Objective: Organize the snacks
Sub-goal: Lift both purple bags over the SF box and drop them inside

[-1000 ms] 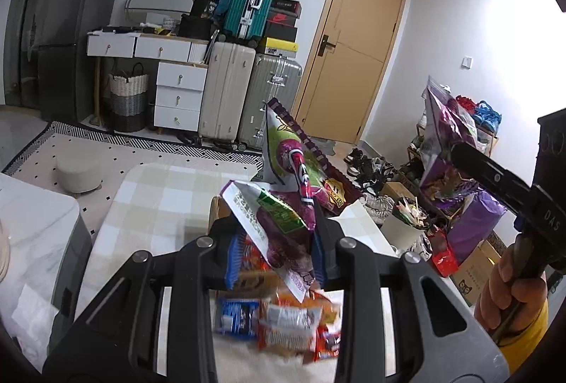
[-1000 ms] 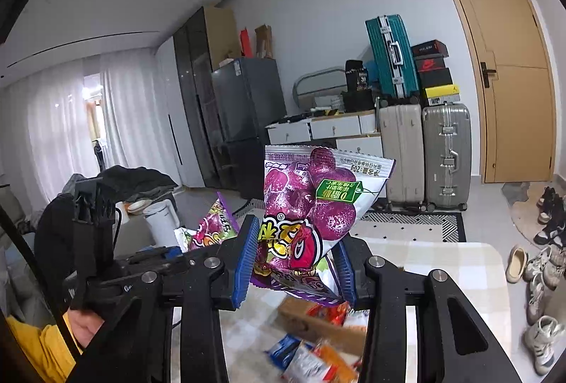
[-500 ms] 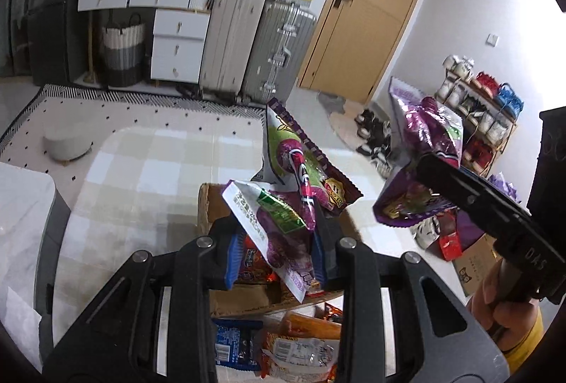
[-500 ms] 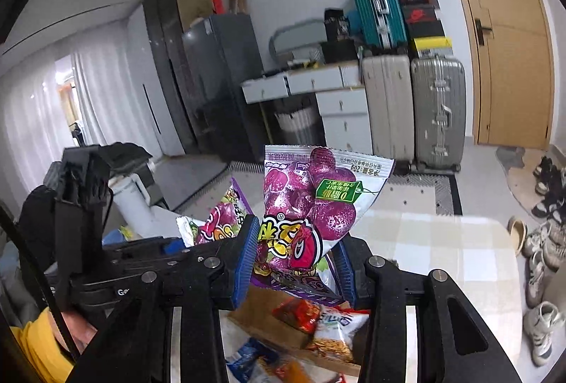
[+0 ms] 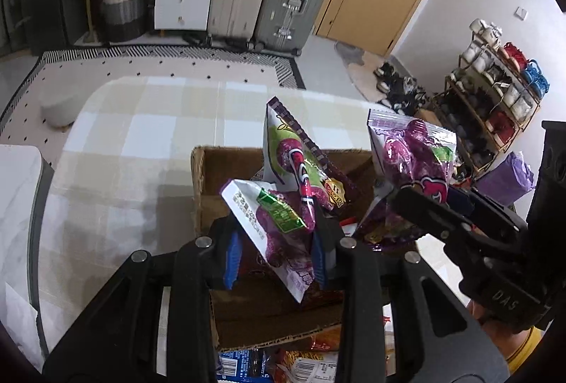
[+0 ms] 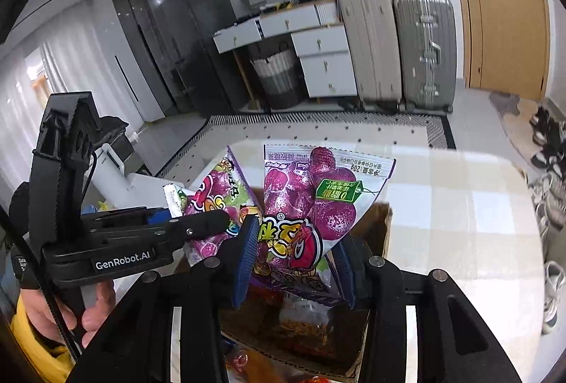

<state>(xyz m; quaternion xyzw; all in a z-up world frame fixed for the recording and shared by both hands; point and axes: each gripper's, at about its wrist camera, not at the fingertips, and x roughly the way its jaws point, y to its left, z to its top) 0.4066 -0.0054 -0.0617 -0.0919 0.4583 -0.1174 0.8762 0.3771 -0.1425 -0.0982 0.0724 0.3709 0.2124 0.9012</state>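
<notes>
Change: over the last second both tongs have tipped downward and come in over the cardboard box (image 5: 226, 177); a second ago they pointed out across the room with the box low in view.
Left tongs (image 5: 276, 250): pinching two snack bags at once, a white-and-purple bag (image 5: 279, 227) and a green-and-purple bag (image 5: 297, 156) standing up behind it; the grip is unchanged.
Right tongs (image 6: 295, 257): pinching a purple bag (image 6: 311, 202) by its lower part; the bag stands upright above the fingers.
Position of bags: all three hang above the open box, none released, the two loads side by side and near each other.
Box contents: some packets already lie on the box floor, among them an orange-toned one (image 6: 307, 312).
Loose snacks: several packets, one blue (image 5: 244, 363), lie on the surface just outside the near box wall.
Task meaning: judged as the delivery stage; the next step is likely to lower and release, with more snacks left to collect.
Edges: the box walls stand up on all sides; the near wall (image 5: 276, 335) lies directly under the left tongs.
Open room: the checked surface (image 5: 141, 135) beyond and left of the box is bare; between the two tongs the gap is narrow.
Risk: releasing together may let the bags collide or catch a wall.
</notes>
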